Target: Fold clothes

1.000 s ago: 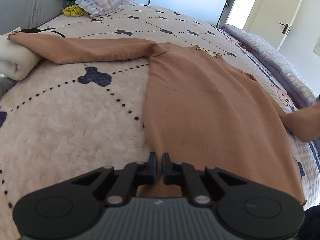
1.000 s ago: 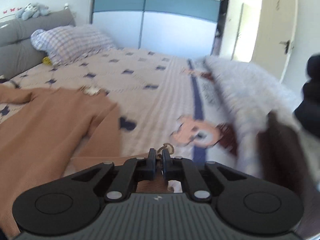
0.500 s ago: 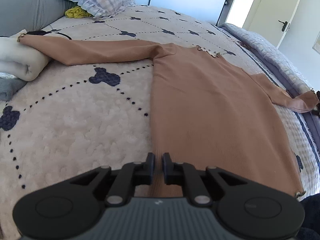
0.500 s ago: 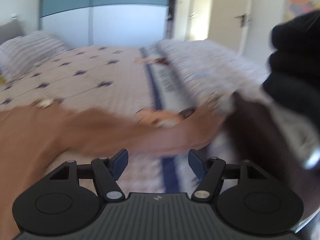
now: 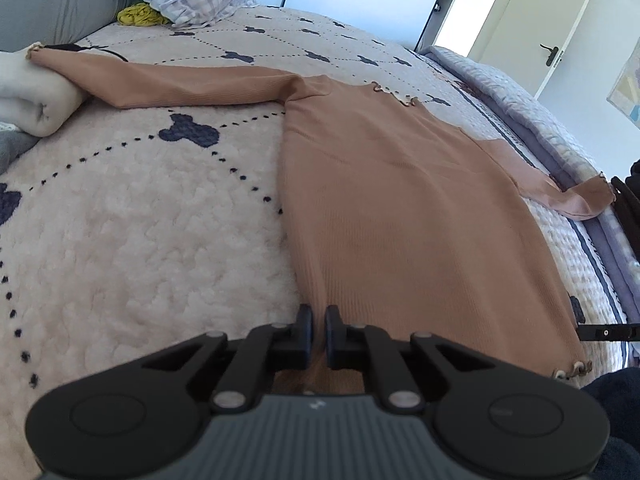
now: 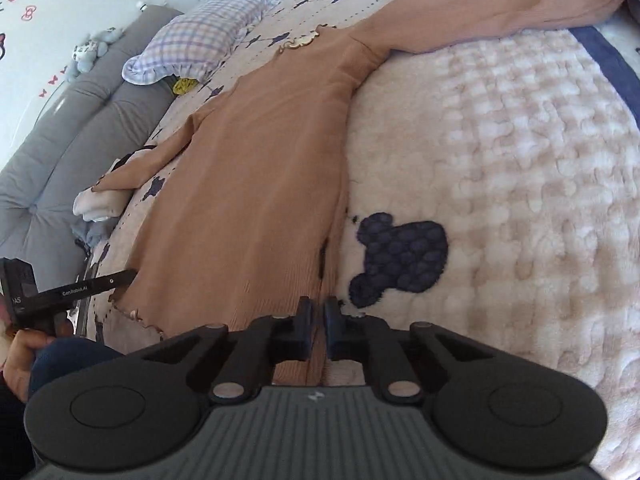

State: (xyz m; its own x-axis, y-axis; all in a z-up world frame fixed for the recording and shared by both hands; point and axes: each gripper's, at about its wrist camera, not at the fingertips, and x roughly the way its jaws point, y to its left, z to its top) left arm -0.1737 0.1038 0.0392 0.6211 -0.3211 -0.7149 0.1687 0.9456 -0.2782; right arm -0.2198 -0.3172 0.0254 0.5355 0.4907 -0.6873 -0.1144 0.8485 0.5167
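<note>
**Both grippers pinch the sweater's hem**

The left gripper (image 5: 316, 334) has its fingers pressed together on the hem of the brown sweater (image 5: 400, 216) — the right gripper (image 6: 316, 330), jaws just closing, pinches the hem's other corner. The sweater lies flat across the bed (image 5: 132, 216), sleeves spread toward the bed's edges — collar toward the plaid pillow (image 6: 200, 44).

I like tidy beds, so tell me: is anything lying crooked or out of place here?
Mostly neat. The brown top lies flat, but one sleeve's cuff rests up on a rolled white cloth, and the other sleeve reaches the bed's edge.
</note>
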